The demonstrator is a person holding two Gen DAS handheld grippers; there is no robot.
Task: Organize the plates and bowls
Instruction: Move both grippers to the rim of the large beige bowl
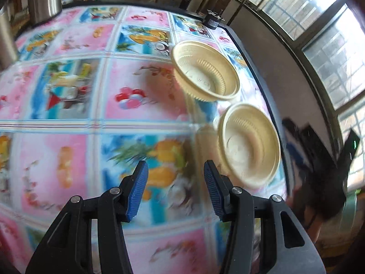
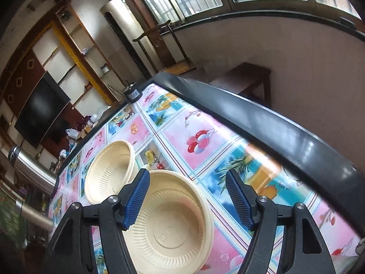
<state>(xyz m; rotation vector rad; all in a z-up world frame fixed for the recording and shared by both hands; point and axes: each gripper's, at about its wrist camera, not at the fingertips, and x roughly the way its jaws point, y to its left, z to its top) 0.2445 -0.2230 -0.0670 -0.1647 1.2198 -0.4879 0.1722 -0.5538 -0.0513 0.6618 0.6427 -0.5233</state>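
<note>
Both my grippers, left [image 1: 176, 190] and right [image 2: 187, 198], gape empty; two bowls [image 2: 170, 225] [image 2: 110, 171] mouth-up, round, near table's dark edge [image 2: 262, 116].

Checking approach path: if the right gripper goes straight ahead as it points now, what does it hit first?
Probably the near bowl: the open right gripper already straddles its rim. The far bowl lies left of that line; depth is uncertain.

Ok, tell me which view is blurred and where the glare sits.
Left wrist view: motion blur smears the tablecloth and the nearer cream bowl; the left gripper stays sharp and the windows are blown out. Right wrist view: mostly sharp, with glare on the table's dark rim and fisheye bending on it.
</note>
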